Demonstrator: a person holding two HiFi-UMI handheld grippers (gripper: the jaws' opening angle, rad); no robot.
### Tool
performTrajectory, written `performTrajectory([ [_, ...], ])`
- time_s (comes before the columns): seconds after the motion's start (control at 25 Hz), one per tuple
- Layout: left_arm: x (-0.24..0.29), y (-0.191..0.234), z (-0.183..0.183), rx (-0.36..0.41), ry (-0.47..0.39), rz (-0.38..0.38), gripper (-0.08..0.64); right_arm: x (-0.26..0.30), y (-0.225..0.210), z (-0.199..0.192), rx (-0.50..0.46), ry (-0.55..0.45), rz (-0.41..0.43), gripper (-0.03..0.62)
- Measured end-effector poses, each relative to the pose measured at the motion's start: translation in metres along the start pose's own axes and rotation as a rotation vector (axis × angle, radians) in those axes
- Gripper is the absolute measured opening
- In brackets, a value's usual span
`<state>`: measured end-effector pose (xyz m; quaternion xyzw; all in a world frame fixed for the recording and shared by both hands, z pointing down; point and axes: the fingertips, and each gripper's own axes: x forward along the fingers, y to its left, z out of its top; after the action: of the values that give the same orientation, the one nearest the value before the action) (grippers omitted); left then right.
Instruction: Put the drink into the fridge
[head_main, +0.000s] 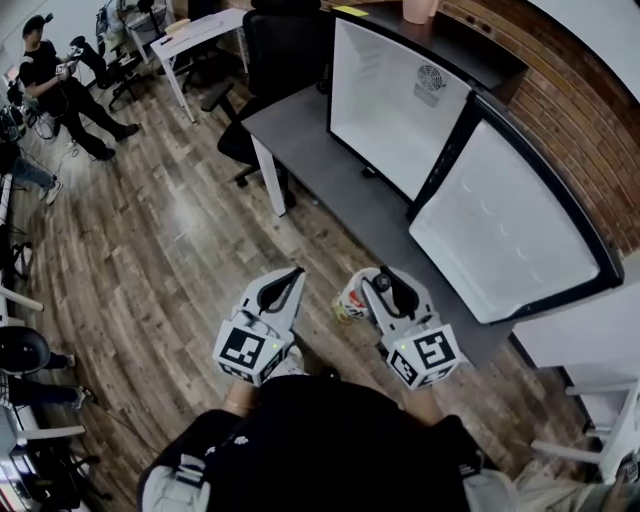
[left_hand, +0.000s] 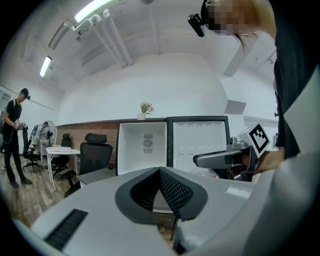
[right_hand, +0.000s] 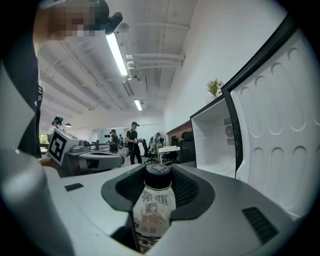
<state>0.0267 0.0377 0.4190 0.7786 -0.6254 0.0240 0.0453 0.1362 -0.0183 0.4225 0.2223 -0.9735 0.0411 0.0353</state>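
Observation:
The drink is a small bottle with a black cap and a pale printed label. My right gripper is shut on it and holds it upright in front of the fridge. In the right gripper view the bottle stands between the dark pads of the right gripper, cap up. The fridge sits on a grey table, with its white inside bare and its door swung open to the right. My left gripper is shut and holds nothing, left of the bottle; its jaws meet.
A black office chair stands at the table's far end, with a white desk beyond it. A person stands at the far left on the wood floor. A pink cup sits on top of the fridge.

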Motion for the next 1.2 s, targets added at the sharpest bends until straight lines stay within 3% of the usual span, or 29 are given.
performTrajectory([
  [0.64,0.1,0.132,0.023,-0.009,-0.026,-0.244,-0.003,0.122,-0.048,0.027,0.0,-0.002,-0.265,0.149],
  [1.2,0.131,0.215,0.022,-0.016,0.002,-0.326,-0.003,0.199,-0.058,0.041,0.012,-0.003,-0.379,0.149],
])
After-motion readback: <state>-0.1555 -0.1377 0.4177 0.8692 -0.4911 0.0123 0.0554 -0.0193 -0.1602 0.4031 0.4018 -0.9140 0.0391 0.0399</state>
